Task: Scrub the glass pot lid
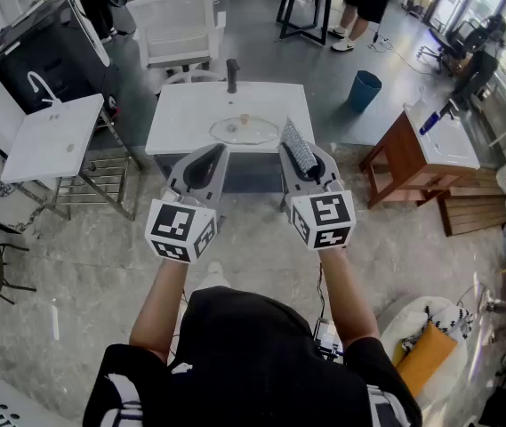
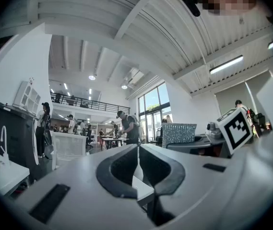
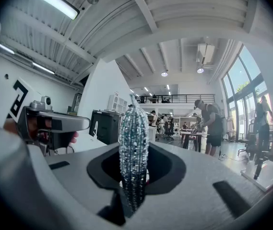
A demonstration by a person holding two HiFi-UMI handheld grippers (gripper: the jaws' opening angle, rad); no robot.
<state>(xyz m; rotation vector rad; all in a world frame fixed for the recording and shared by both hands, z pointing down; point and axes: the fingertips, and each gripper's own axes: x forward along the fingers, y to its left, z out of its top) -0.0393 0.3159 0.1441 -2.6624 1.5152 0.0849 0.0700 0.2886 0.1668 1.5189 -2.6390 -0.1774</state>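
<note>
The right claw [image 3: 134,147] is clamped on a scrub pad [image 3: 133,123] that stands upright between its jaws. The left claw [image 2: 138,152] is fully closed on nothing. Both are held level, short of the near edge of the white worktop [image 1: 181,114]. The glass pot lid [image 1: 244,132] lies knob up near the worktop's middle, in front of the dark faucet [image 1: 232,75] at the far edge. The likely trouble is that smooth glass on a smooth top skates away under the pad unless the left claw steadies it, and pressure near the rim could tip it. The pad is flat, oblong, glittery and coarse-looking; the lid is clear and round.
</note>
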